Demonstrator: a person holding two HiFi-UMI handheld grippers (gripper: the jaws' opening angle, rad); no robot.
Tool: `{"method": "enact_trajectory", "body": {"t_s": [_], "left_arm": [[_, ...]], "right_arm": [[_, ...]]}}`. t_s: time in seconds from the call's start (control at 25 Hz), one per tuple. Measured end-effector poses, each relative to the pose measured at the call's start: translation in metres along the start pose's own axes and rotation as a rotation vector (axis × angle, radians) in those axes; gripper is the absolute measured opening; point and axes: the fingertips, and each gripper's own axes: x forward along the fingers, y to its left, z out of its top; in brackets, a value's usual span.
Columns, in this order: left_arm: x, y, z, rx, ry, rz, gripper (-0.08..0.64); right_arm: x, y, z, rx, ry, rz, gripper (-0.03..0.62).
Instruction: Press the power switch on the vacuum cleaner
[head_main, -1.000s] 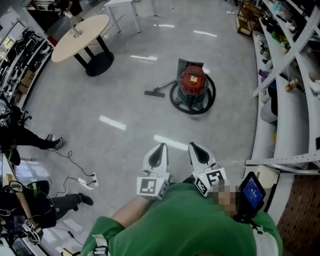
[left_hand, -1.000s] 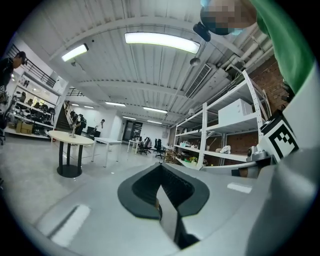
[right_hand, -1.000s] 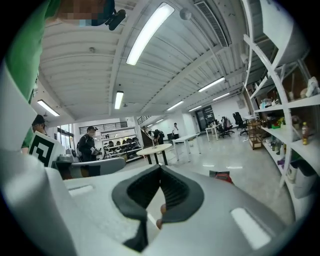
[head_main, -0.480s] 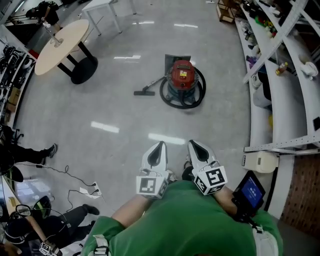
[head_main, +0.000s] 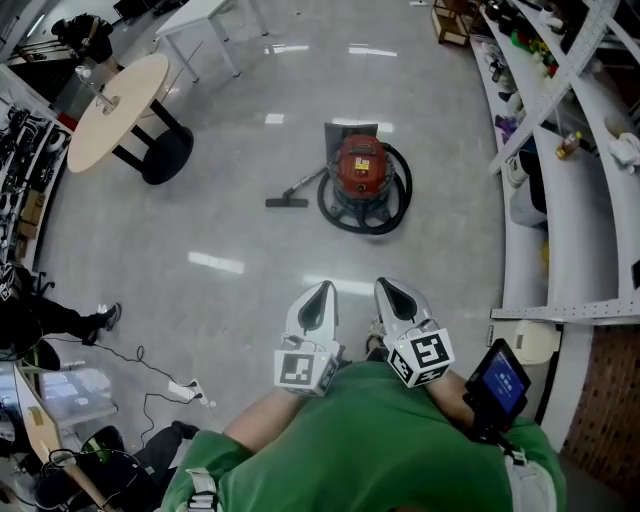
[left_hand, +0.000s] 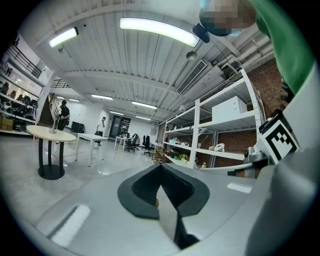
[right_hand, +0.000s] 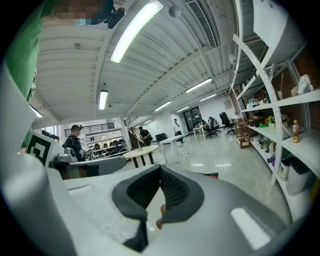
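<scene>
i see one red vacuum cleaner (head_main: 361, 168) out on the floor (head_main: 230, 230), between one round table (head_main: 115, 100) and the shelving (head_main: 570, 150). its wand (head_main: 305, 187) lies pointing left, toward that table. well short of it, my left gripper (head_main: 320, 300) and right gripper (head_main: 393, 297) are both pressed together, empty.

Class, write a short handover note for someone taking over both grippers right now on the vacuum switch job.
Left gripper: shut, empty, held close to the body.
Right gripper: shut, empty, beside it.
Red vacuum cleaner: on the floor ahead, hose looped round it, far from both grippers.
Done: nothing pressed.
Left: walk up, find the switch, too small to see here, press it.
</scene>
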Motion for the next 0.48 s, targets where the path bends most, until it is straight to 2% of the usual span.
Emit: {"method": "enact_trajectory", "body": {"t_s": [0.28, 0.48], "left_arm": [[0.09, -0.024, 0.004, 0.023, -0.004, 0.005, 0.008], [0.11, -0.024, 0.013, 0.034, -0.004, 0.008, 0.008]], "right_arm": [[0.03, -0.083, 0.021, 0.017, -0.012, 0.016, 0.003], [0.04, -0.098, 0.034, 0.022, -0.02, 0.011, 0.003]]}}
